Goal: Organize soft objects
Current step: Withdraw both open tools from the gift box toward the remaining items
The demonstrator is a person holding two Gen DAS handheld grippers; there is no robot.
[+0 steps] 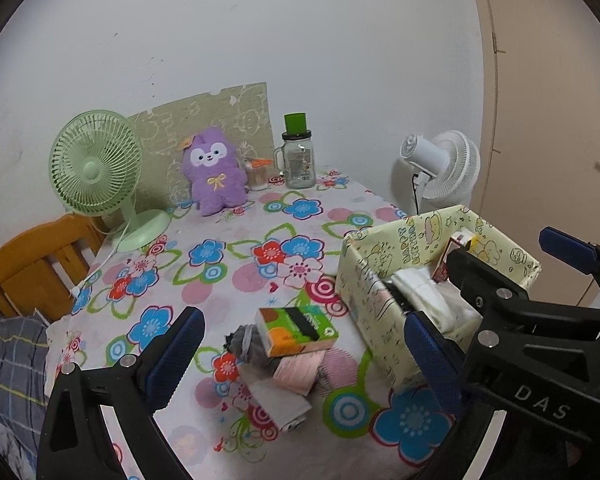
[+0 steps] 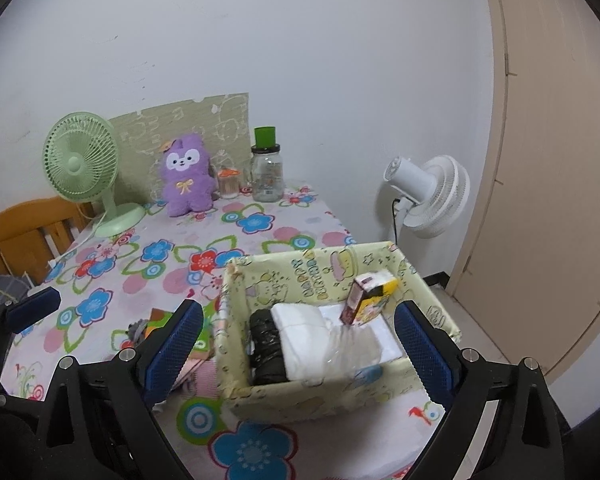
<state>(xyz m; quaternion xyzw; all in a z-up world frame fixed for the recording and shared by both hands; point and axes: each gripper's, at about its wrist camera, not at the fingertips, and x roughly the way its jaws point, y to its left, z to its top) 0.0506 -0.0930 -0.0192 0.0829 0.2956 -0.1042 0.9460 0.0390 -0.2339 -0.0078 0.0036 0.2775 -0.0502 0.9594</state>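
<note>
A pale yellow box [image 2: 312, 394] wrapped in cartoon-print paper stands on the near right part of the flowered tablecloth [image 2: 148, 256]. Inside it, at the left end, lies a dark crinkled bundle [image 2: 266, 350]; beside that sits a stack of folded white cloth [image 2: 304, 330], with a clear plastic wrapper [image 2: 354, 346] over the white items toward the right. A small carton with a yellow and dark red print [image 2: 366, 294] leans tilted against the far right inner wall.

Left of the box, on the cloth, a loose heap waits — a green and orange tissue packet [image 1: 300, 330] resting on a grey sock-like piece [image 1: 246, 344], a pink packet [image 1: 298, 370] and a whitish folded cloth [image 1: 278, 402].

At the far edge stand a glass jar with a green lid [image 2: 266, 174], a small container of sticks with an orange lid [image 2: 229, 184], a purple plush toy [image 2: 186, 180] and a green desk fan [image 2: 82, 166].

The right gripper [image 2: 298, 350] hangs over the box with jaws spread wide, nothing between the pads. The left gripper [image 1: 300, 364] is likewise released — its fingers frame the heap without touching it.
</note>
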